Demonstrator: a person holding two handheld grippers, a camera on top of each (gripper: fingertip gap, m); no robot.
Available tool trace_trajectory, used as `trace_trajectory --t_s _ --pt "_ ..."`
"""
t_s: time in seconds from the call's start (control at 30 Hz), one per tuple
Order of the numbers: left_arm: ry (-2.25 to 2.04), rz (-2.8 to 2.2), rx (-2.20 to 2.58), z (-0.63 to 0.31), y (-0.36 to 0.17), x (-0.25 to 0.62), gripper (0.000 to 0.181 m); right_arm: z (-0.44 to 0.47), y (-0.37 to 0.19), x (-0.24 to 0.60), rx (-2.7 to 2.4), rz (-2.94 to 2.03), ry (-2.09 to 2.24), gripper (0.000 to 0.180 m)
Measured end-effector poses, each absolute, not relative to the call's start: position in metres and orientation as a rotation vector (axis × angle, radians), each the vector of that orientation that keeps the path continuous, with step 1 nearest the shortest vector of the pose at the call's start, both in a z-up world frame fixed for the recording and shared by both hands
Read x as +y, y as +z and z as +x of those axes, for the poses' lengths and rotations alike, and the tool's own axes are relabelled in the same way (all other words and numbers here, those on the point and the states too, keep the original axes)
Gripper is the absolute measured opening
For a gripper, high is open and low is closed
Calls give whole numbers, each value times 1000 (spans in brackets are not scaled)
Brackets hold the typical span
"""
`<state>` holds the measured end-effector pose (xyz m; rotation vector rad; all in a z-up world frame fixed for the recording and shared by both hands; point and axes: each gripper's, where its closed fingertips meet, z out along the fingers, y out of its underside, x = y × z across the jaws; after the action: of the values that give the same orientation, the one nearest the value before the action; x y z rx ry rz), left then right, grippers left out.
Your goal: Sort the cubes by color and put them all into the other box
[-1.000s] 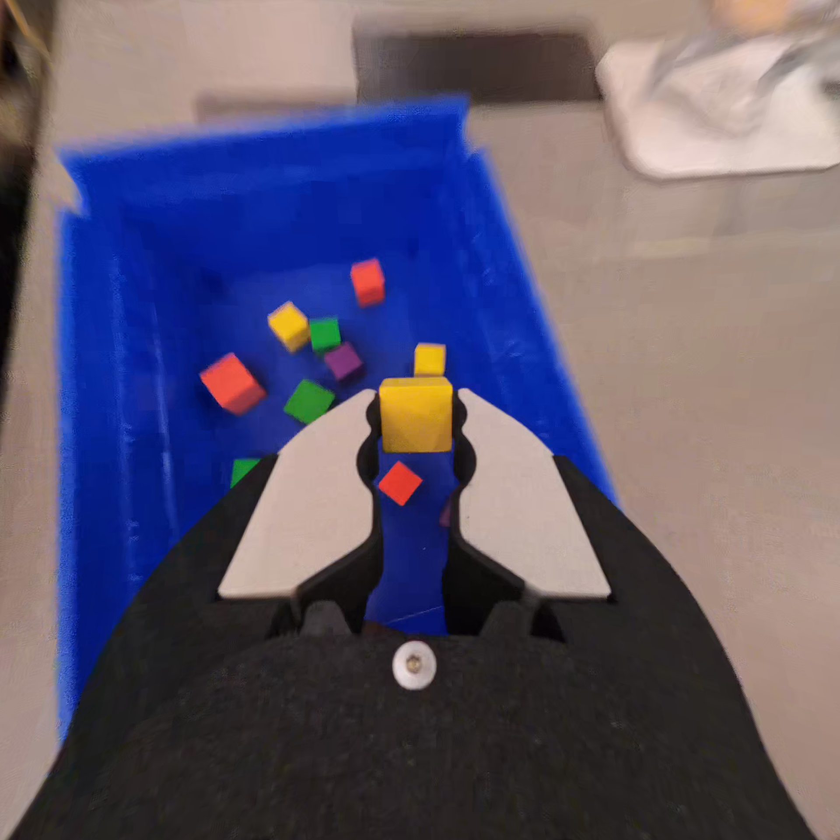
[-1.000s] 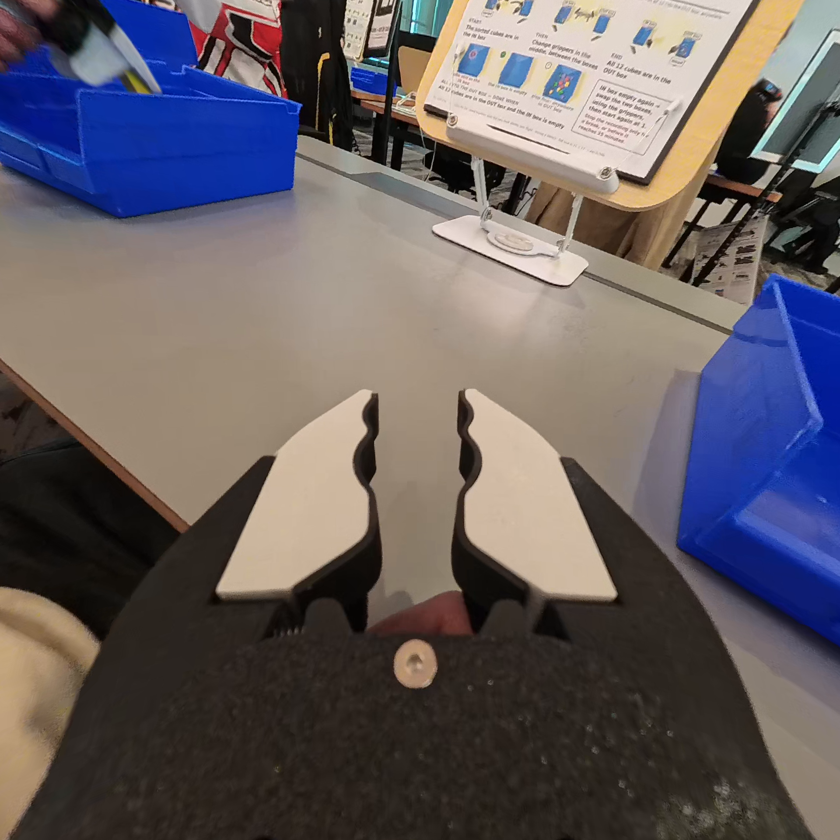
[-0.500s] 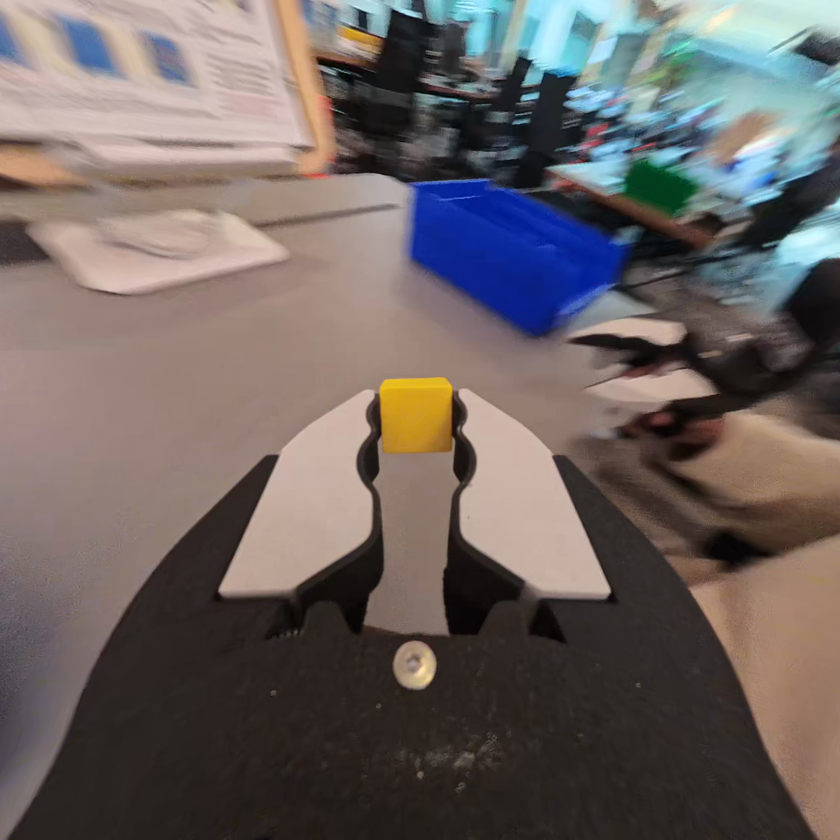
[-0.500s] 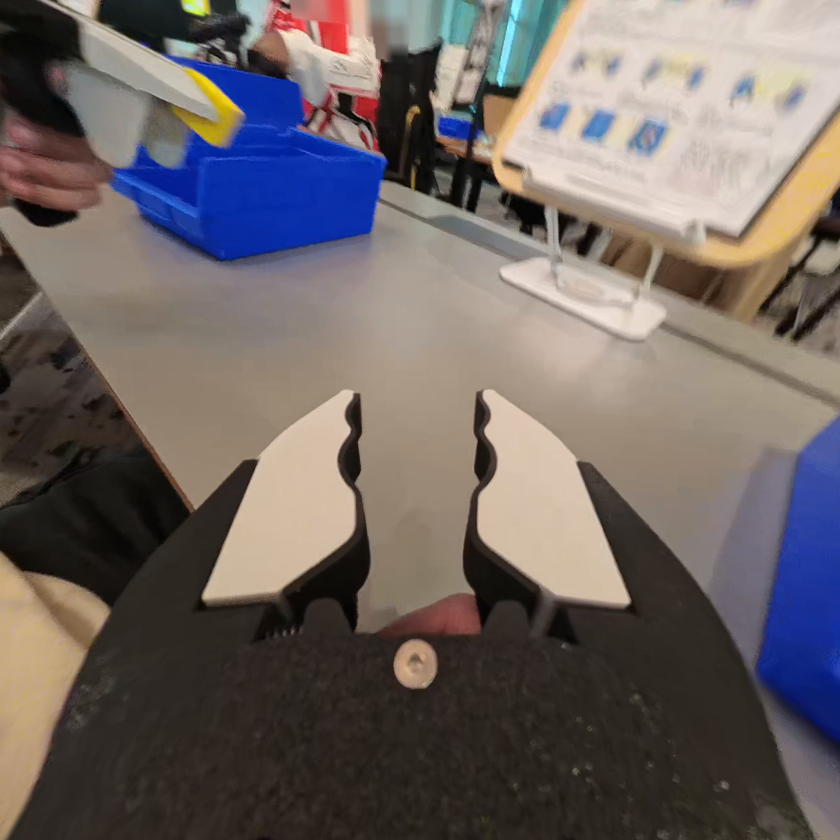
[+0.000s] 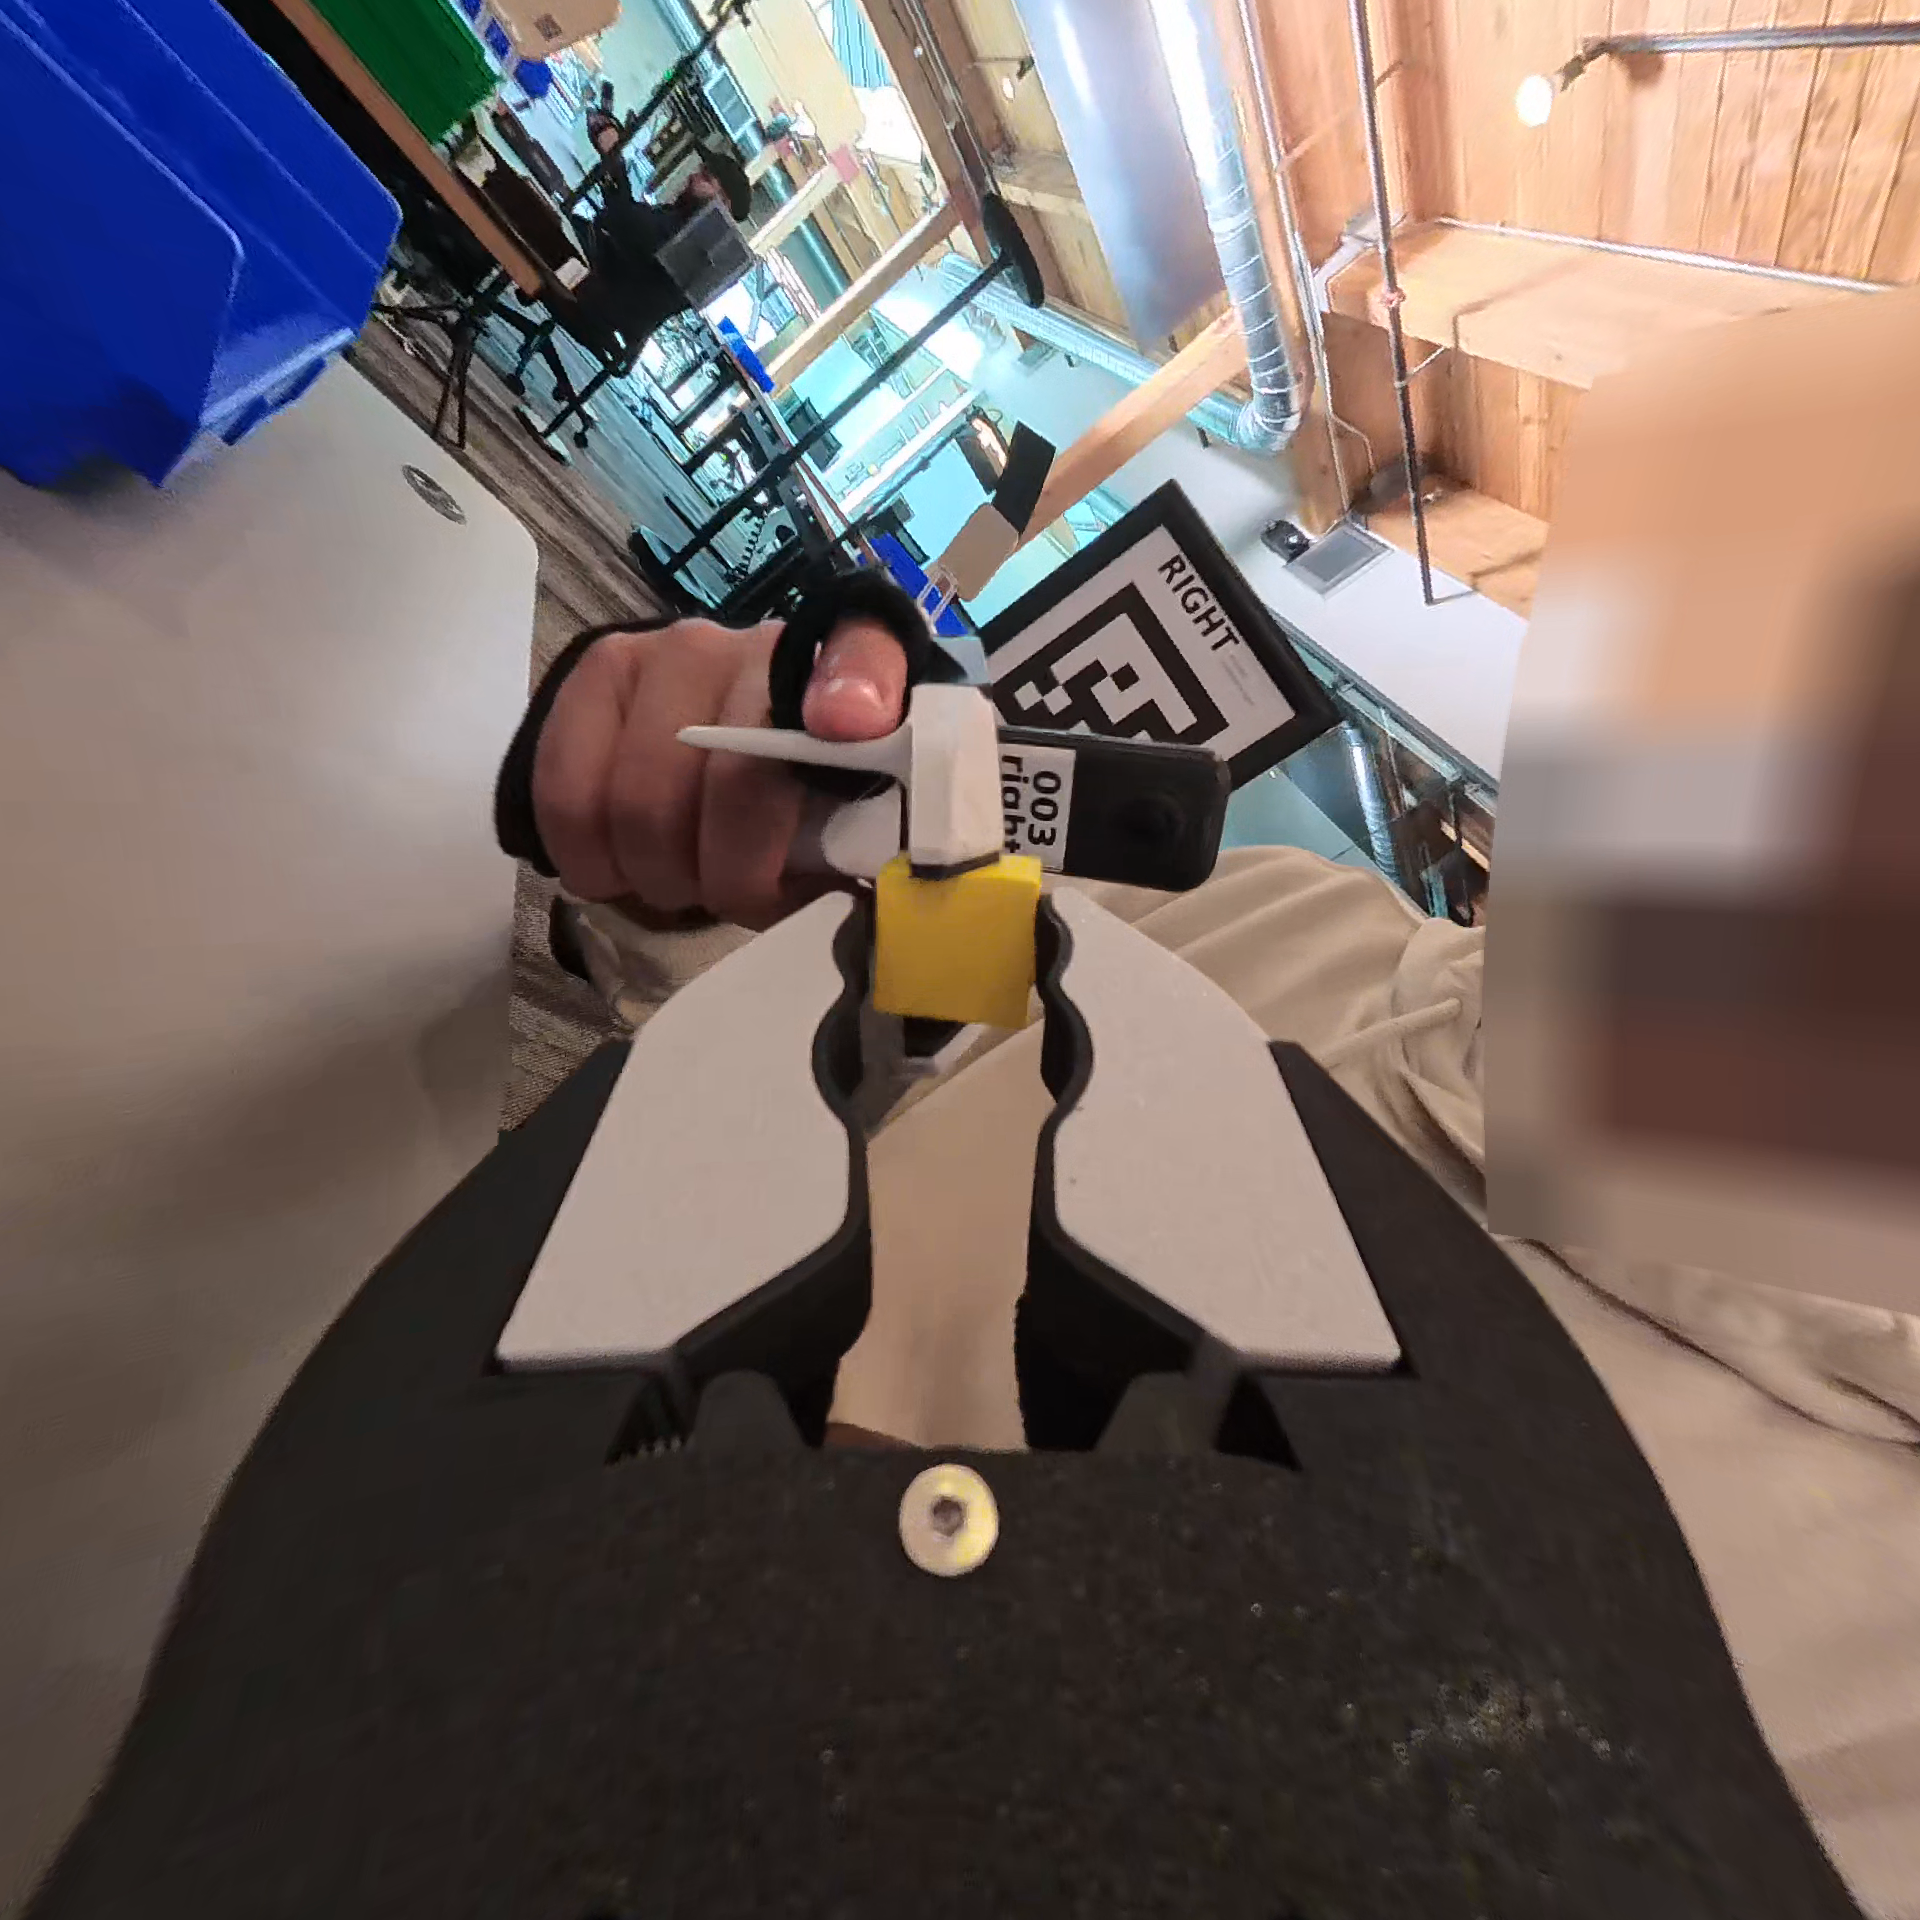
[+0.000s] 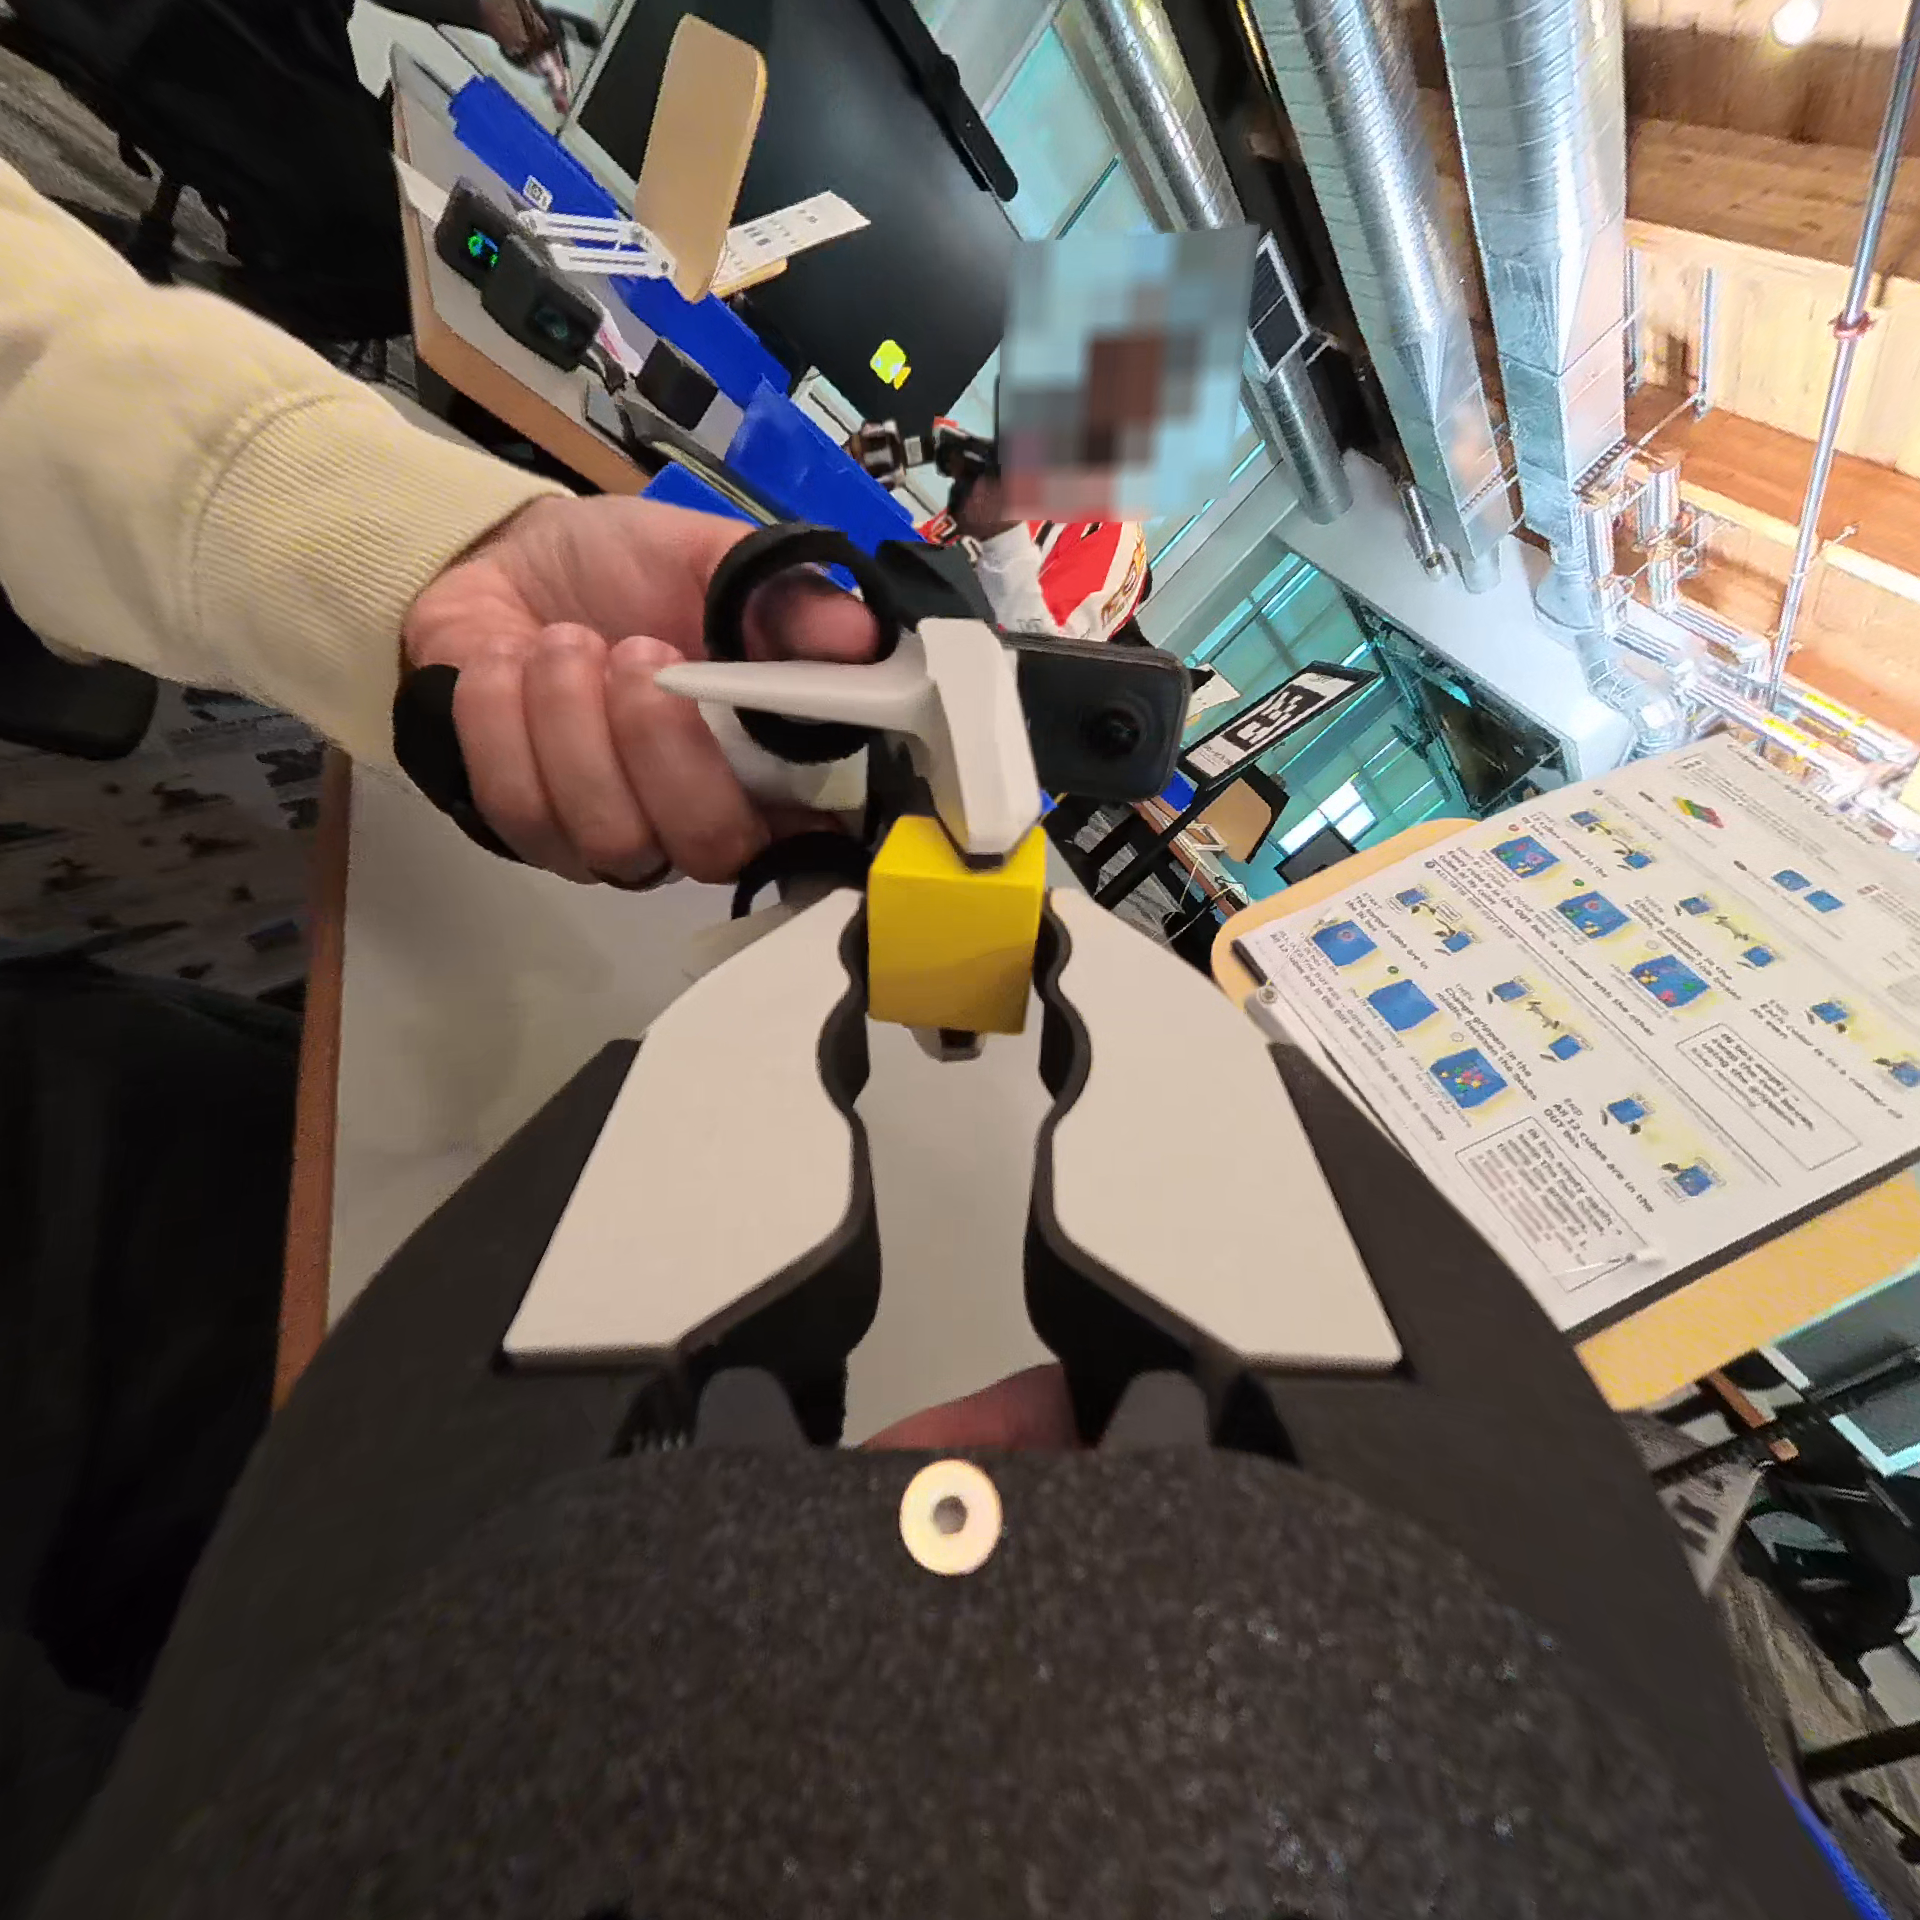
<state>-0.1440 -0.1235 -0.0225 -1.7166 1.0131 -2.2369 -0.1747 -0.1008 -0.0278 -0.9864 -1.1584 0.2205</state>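
Since 1 s ago, your left hand-held gripper (image 5: 954,961) has carried the cube (image 5: 954,951) from the bin; both hand-held grippers, right (image 6: 954,961) included, now pinch it mid-air.

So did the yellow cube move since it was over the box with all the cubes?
Yes. The yellow cube left that box, crossed the grey table, and now sits between both grippers.

matt yellow cube (image 5: 954,951), ribbed cloth sleeve (image 6: 197,499)
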Motion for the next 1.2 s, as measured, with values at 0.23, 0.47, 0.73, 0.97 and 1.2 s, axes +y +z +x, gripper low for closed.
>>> trace_trajectory --t_s 0.23,0.47,0.73,0.97,1.2 --pt "-1822 -1759 747 -183 -50 -84 60 -125 -30 -96 -936 -1153 265 28" --pt "-704 -1884 504 -288 -118 -31 54 -46 -92 -72 -478 -1606 272 28" --pt "-553 -1868 636 -285 -125 -32 53 -34 -102 -66 -423 -1642 226 28" --pt "-559 -1843 662 -281 -121 -39 50 19 -69 -44 -368 -1618 31 28" --pt "-583 -1866 680 -277 -123 -43 50 130 -101 40 -874 -2223 -55 29"
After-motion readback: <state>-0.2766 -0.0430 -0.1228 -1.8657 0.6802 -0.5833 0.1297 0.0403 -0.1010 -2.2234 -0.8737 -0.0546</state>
